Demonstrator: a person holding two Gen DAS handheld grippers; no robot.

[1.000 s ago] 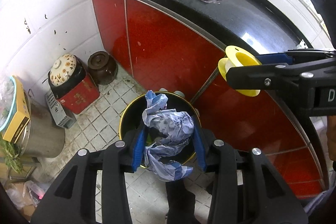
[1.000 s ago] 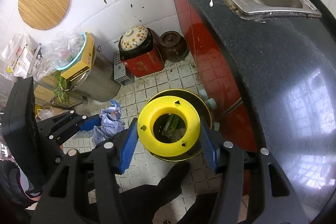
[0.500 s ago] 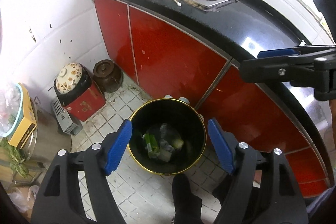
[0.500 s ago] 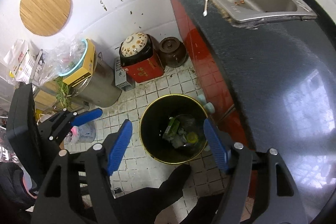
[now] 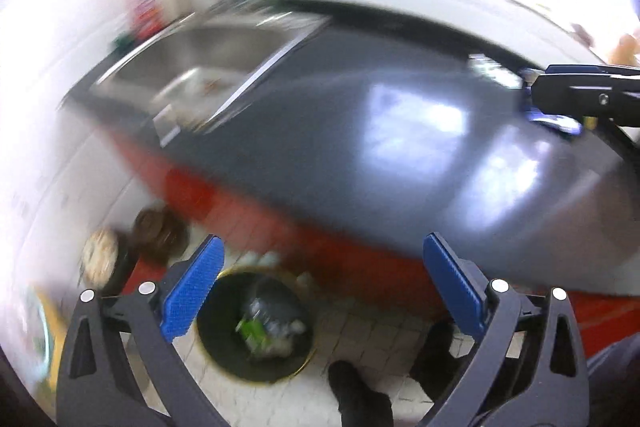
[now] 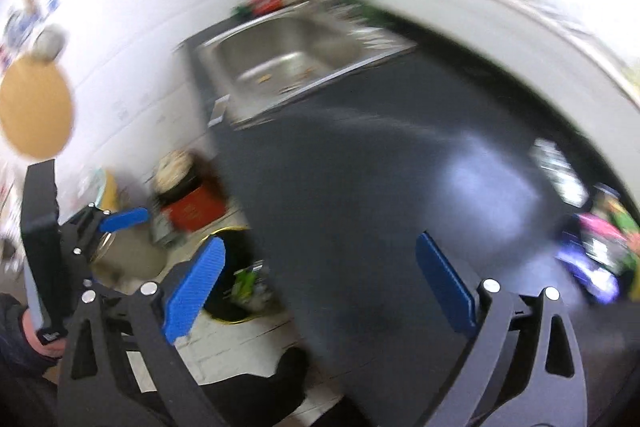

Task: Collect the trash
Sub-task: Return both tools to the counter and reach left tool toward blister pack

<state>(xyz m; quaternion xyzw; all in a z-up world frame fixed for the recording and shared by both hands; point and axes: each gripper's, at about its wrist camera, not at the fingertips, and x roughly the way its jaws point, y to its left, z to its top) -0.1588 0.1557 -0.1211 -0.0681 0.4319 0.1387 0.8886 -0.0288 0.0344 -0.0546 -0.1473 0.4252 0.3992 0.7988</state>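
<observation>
Left gripper (image 5: 320, 283): jaws spread wide and just been opening, nothing between them; it hangs above the floor near the red cabinet front.
Right gripper (image 6: 318, 281): jaws also wide, just been opening, empty; it looks across the dark worktop (image 6: 380, 167).
Trash bin (image 5: 256, 323): black with a gold rim, on the tiled floor at the foot of the cabinet; a green wrapper and pale scraps lie inside.
Remaining trash (image 6: 600, 251): a blurred heap of pink, green and purple packets at the far right of the worktop; judged to be what is left to collect.
Sink (image 6: 288, 67): steel, at the far end of the worktop, with small scraps in the basin.
View quality: both pictures are heavily smeared, so the packets cannot be told apart.
Risk: reaching at speed could knock packets off the worktop edge rather than grip them.
Risk: thin, crumpled wrappers may slip from the pads if only a corner is caught.
Risk: the two grippers are close together and could clash over one heap.
</observation>
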